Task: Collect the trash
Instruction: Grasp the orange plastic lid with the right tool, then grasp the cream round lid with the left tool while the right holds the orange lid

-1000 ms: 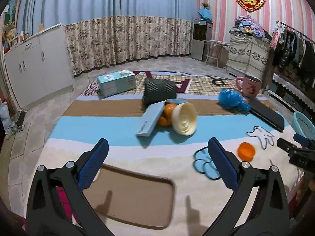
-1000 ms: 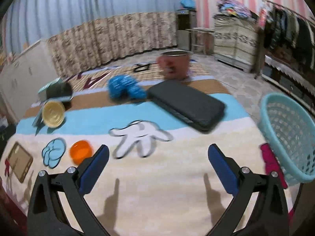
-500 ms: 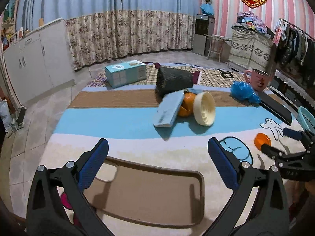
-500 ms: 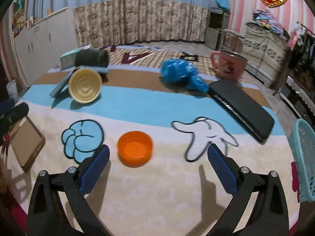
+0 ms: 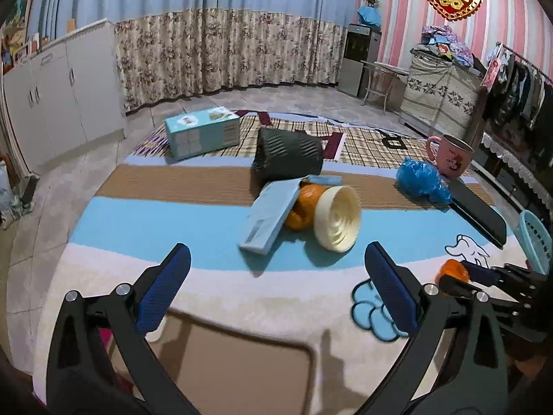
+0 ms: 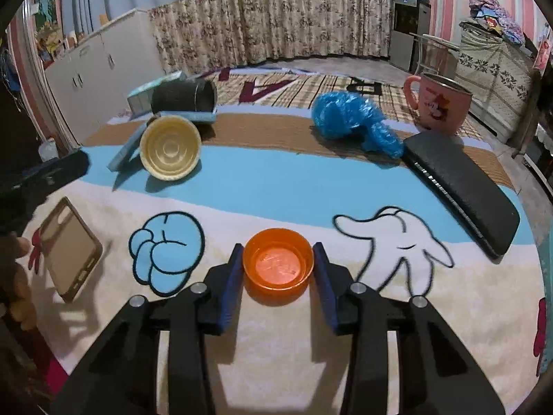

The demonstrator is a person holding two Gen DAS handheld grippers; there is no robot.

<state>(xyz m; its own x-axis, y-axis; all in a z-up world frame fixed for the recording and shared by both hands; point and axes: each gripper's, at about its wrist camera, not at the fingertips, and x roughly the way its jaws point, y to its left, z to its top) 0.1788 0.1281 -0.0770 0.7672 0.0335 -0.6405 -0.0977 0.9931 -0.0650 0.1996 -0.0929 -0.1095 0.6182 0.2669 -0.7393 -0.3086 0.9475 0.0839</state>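
Both blue pads of right gripper just closed onto orange cap, resting near on cartoon-print blanket. Left gripper wide, empty, hovering over near-left blanket.

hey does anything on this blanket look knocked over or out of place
Yes. The black bin lies on its side, and beside its mouth a cream bowl stands on edge against an orange fruit under a leaning light-blue box.
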